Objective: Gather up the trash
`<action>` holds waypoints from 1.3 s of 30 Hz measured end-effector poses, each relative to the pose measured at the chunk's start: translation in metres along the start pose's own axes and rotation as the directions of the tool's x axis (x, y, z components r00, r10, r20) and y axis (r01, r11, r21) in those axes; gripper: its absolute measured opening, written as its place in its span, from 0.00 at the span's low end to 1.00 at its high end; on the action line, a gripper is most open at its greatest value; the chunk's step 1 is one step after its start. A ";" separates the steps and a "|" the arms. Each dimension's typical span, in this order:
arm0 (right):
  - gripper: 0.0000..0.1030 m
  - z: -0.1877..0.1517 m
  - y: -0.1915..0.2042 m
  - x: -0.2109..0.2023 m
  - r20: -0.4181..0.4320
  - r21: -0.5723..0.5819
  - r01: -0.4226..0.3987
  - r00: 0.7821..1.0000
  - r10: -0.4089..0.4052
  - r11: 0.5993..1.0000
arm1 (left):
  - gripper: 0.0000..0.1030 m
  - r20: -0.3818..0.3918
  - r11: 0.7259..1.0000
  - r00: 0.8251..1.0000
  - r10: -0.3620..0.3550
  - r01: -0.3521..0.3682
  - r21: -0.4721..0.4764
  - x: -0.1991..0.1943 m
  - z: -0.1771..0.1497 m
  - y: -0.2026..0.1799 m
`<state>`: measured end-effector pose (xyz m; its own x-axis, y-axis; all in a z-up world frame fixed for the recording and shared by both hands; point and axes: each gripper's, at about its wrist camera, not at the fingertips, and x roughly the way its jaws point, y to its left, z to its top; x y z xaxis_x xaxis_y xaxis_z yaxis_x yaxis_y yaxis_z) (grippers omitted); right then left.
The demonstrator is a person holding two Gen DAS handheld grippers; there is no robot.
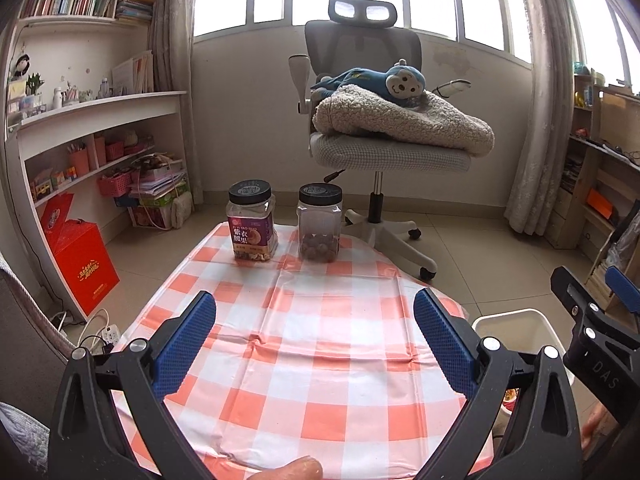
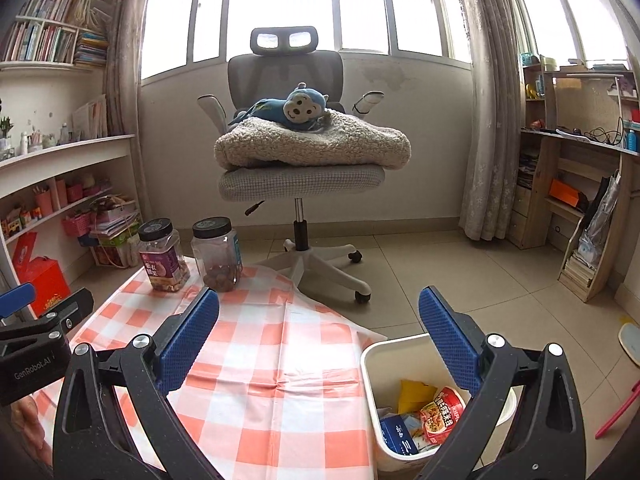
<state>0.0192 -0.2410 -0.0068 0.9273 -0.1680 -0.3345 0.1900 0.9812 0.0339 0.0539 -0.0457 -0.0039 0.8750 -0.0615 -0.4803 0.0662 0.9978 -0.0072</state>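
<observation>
A white trash bin (image 2: 370, 364) stands on the floor at the table's right side. It holds a red snack wrapper (image 2: 442, 414), a yellow wrapper (image 2: 414, 394) and a blue packet (image 2: 396, 436). The bin's rim also shows in the left wrist view (image 1: 512, 320). My left gripper (image 1: 314, 340) is open and empty above the orange-and-white checked tablecloth (image 1: 312, 360). My right gripper (image 2: 318, 340) is open and empty, held over the table's right edge and the bin. The right gripper also shows at the right of the left wrist view (image 1: 592, 312).
Two black-lidded jars stand at the table's far end: one with a purple label (image 1: 252, 226), one with brown nuts (image 1: 320, 228). A grey office chair (image 2: 300, 176) carrying a blanket and blue monkey toy stands behind. Shelves line both walls.
</observation>
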 end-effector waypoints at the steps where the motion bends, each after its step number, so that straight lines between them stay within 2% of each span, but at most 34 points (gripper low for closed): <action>1: 0.93 0.000 0.002 0.001 0.004 -0.003 0.006 1.000 -0.006 1.000 | 0.93 -0.011 1.000 1.000 -0.014 0.014 -0.002 0.002 -0.001 0.002; 13: 0.93 -0.002 0.015 0.020 -0.025 -0.020 0.005 1.000 -0.005 1.000 | 0.93 -0.032 1.000 0.999 -0.003 0.002 -0.008 0.012 0.001 0.009; 39: 0.93 -0.008 0.018 0.026 -0.046 -0.020 -0.010 0.999 0.009 1.000 | 0.93 -0.048 1.000 0.999 0.011 -0.012 -0.009 0.019 -0.001 0.006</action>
<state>0.0439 -0.2273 -0.0223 0.9132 -0.1547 -0.3771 0.1743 0.9845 0.0183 0.0703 -0.0410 -0.0134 0.8516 -0.0492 -0.5219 0.0516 0.9986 -0.0099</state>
